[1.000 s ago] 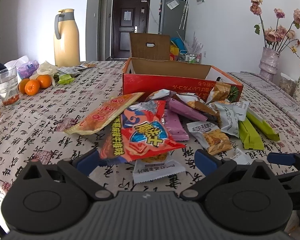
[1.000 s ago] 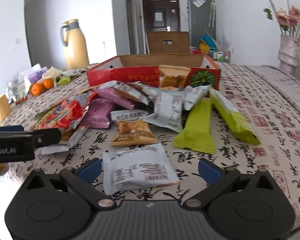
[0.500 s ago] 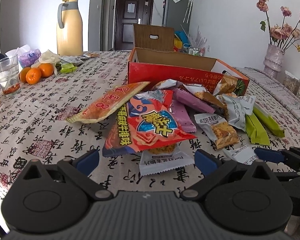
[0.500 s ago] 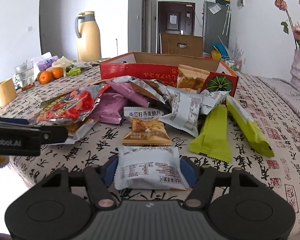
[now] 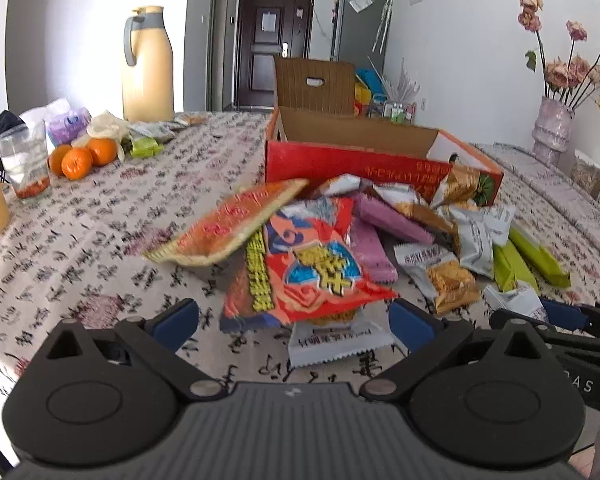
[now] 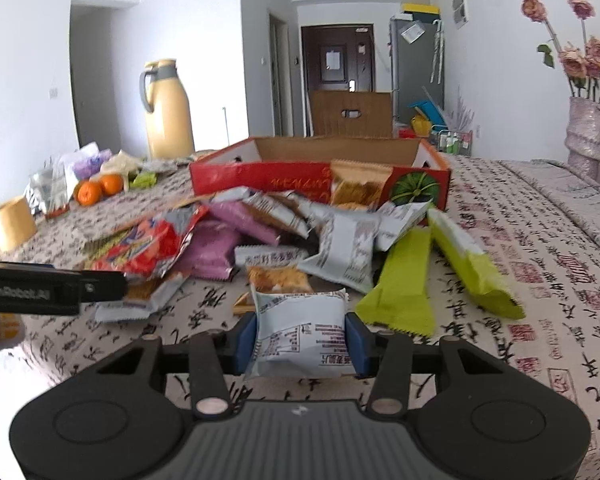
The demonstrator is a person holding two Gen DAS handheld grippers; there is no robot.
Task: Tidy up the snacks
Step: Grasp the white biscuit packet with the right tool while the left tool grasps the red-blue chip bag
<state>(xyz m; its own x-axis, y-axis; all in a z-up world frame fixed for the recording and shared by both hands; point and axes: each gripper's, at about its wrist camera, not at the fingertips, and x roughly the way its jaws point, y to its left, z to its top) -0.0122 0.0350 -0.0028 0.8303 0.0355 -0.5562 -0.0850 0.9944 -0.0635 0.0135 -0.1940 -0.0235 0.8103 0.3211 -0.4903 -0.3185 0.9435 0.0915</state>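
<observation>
A heap of snack packets lies on the patterned tablecloth in front of an open red cardboard box (image 6: 260, 178) (image 5: 352, 164). In the right wrist view, my right gripper (image 6: 300, 340) is closing on a white snack packet (image 6: 296, 312). Both blue pads press its sides, and the packet is squeezed narrow. My left gripper (image 5: 294, 322) stands open near the table's front edge. A red snack bag (image 5: 312, 268) and a small white packet (image 5: 336, 344) lie just ahead of its fingers, untouched. The right gripper's blue fingertip (image 5: 560, 316) shows at the lower right of the left wrist view.
Two green bars (image 6: 420, 272) lie right of the heap. A yellow jug (image 5: 148, 68), oranges (image 5: 80, 158), a glass (image 5: 24, 164) and a mug (image 6: 10, 228) stand at the left. A vase of dried flowers (image 6: 586, 132) stands at the far right.
The right gripper's jaws went from wide open to pressing on the white packet, which now bulges upward between them. The left gripper stayed open and hardly moved.
</observation>
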